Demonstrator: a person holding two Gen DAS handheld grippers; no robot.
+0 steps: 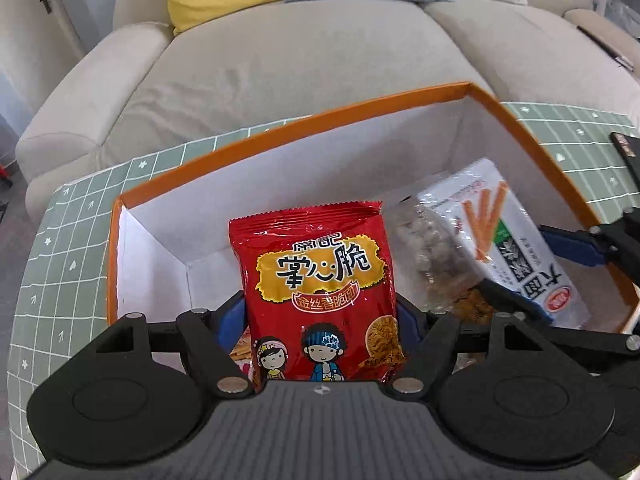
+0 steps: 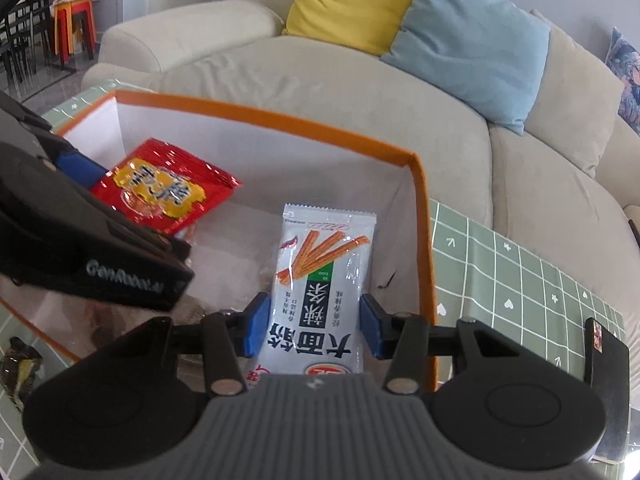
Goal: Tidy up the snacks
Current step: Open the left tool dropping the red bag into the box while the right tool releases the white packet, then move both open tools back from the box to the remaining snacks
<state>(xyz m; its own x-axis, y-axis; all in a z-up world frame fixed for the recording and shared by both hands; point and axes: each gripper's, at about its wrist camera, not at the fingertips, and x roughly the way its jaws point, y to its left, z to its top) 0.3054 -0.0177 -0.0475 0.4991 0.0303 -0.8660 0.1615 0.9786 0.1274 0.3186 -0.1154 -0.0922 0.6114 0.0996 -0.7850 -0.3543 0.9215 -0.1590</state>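
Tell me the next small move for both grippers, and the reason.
Probably open both and let go: the left gripper holds the red noodle bag and the right gripper holds the white spicy-strip packet, both already inside the orange box.

Living room backdrop, pretty cozy

Beige sofa (image 1: 304, 60) right behind the table, with a yellow cushion (image 2: 352, 0) and a blue cushion (image 2: 472, 44) side by side against its back. Green grid tablecloth (image 2: 520, 276) with little white hearts and arrows. Orange stool (image 2: 74, 28) and dark chairs (image 2: 22, 40) off in the far corner.
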